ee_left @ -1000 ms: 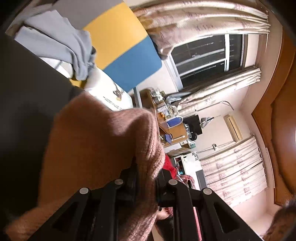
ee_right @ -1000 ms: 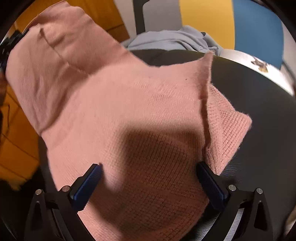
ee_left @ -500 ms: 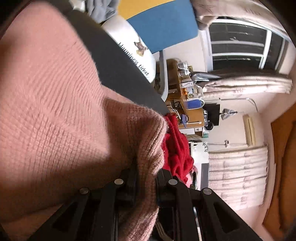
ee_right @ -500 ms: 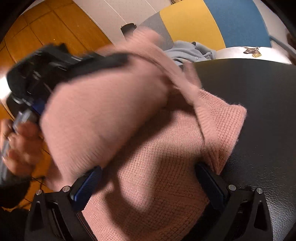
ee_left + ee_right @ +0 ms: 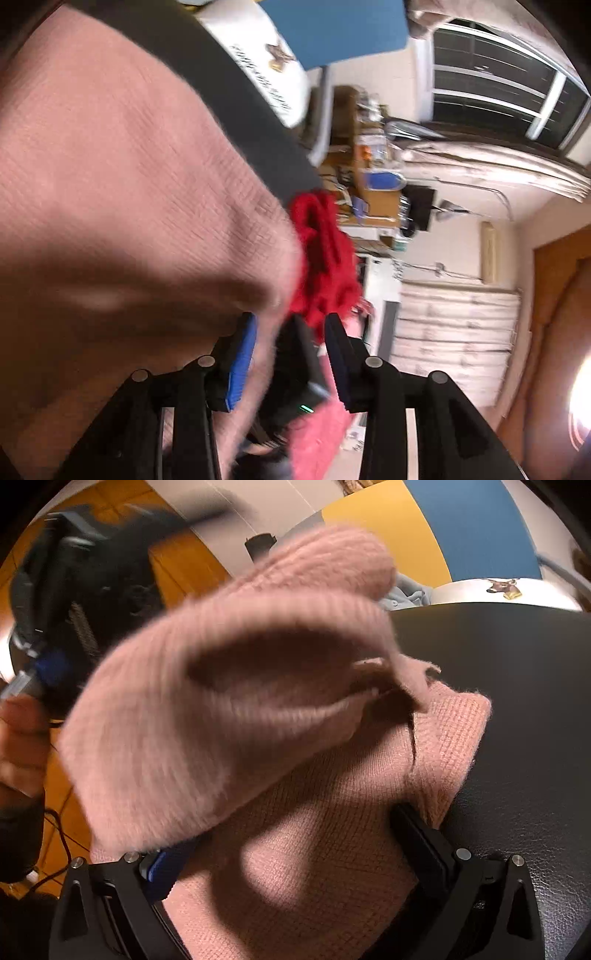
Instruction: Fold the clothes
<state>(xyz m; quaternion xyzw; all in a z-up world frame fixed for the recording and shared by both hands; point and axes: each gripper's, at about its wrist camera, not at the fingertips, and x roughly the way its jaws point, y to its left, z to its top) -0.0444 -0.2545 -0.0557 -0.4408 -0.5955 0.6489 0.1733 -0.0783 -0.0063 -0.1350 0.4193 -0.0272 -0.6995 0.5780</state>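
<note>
A pink knit sweater [image 5: 303, 849] lies on a black leather surface [image 5: 524, 709]. A flap of it [image 5: 236, 686] hangs lifted and blurred over the lower layer. My right gripper [image 5: 295, 845] is open, its fingers resting wide apart on either side of the lower layer. In the left wrist view the sweater [image 5: 122, 177] fills the left side. My left gripper [image 5: 290, 350] is open, with a strip of pink fabric still lying between its fingers. The left gripper also shows in the right wrist view [image 5: 66, 602], blurred, in a hand.
A red garment [image 5: 325, 258] hangs beyond the surface's edge. A grey-blue garment [image 5: 406, 590] lies at the far edge by a yellow and blue panel [image 5: 443, 535]. A cluttered desk [image 5: 369, 173] and a curtained window [image 5: 498, 92] stand behind. The floor is wooden [image 5: 184, 561].
My left gripper has opened and let go of the sweater's edge it was shut on. The lifted flap has swung over the lower layer. My right gripper has stayed open in place.
</note>
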